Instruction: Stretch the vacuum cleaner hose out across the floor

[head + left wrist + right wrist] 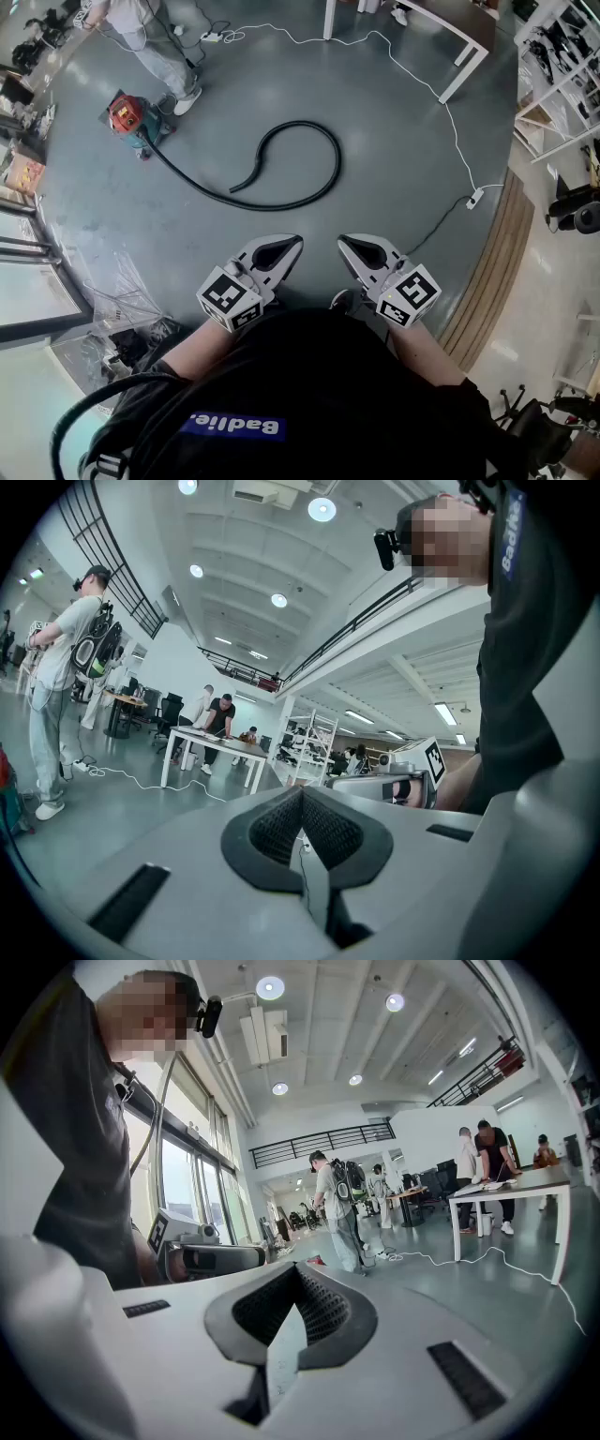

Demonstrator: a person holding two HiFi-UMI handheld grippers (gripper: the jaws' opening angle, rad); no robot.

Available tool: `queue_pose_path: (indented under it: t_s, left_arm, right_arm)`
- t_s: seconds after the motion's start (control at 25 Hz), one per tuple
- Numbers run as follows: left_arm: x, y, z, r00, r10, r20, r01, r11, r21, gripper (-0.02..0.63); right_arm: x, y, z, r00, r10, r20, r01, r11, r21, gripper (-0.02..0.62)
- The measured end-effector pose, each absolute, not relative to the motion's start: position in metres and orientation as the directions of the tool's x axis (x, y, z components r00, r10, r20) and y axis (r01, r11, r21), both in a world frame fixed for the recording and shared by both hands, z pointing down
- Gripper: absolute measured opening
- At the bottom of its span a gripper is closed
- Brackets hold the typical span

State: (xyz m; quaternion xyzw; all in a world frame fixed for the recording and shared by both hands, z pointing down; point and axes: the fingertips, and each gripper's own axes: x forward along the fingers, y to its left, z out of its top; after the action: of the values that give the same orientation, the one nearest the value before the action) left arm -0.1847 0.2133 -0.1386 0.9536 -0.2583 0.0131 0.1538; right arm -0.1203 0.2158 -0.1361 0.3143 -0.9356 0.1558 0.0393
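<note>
In the head view a black vacuum hose (298, 190) lies curled on the grey floor. It runs from a red vacuum cleaner (128, 114) at the upper left, bends into a hook-shaped loop, and its free end (234, 188) points back toward me. My left gripper (292, 243) and right gripper (345, 242) are held side by side close to my body, well short of the hose. Both are shut with nothing between the jaws, as the left gripper view (302, 795) and the right gripper view (297, 1269) confirm.
A person (157, 49) stands beside the vacuum cleaner. A white cable (409, 73) runs across the floor past a white table (461, 41) to a power strip (475, 198). Shelving (562, 66) stands on the right, and plastic sheeting and clutter (122, 305) on the left.
</note>
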Motion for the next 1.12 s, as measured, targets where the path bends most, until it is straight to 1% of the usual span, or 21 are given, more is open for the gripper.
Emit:
queue_pose_path:
  t_s: [0.32, 0.56, 0.92, 1.12]
  left_arm:
    - [-0.182, 0.213, -0.132, 0.866, -0.488, 0.112, -0.498, -0.818, 0.288, 0.006]
    - [-0.173, 0.21, -0.131, 0.87, -0.479, 0.117, -0.491, -0.82, 0.295, 0.006]
    - [-0.147, 0.205, -0.124, 0.853, -0.502, 0.142, -0.52, -0.796, 0.309, 0.006]
    - [-0.135, 0.194, -0.122, 0.814, -0.559, 0.157, -0.578, -0.759, 0.299, 0.006]
  right_arm:
    - [-0.117, 0.216, -0.132, -0.798, -0.578, 0.172, -0.602, 0.75, -0.274, 0.005]
    - [-0.109, 0.213, -0.131, -0.8, -0.582, 0.144, -0.594, 0.738, -0.318, 0.005]
    - [-0.063, 0.208, -0.123, -0.783, -0.608, 0.131, -0.611, 0.712, -0.345, 0.005]
    - [-0.033, 0.2, -0.112, -0.787, -0.606, 0.117, -0.601, 0.709, -0.369, 0.005]
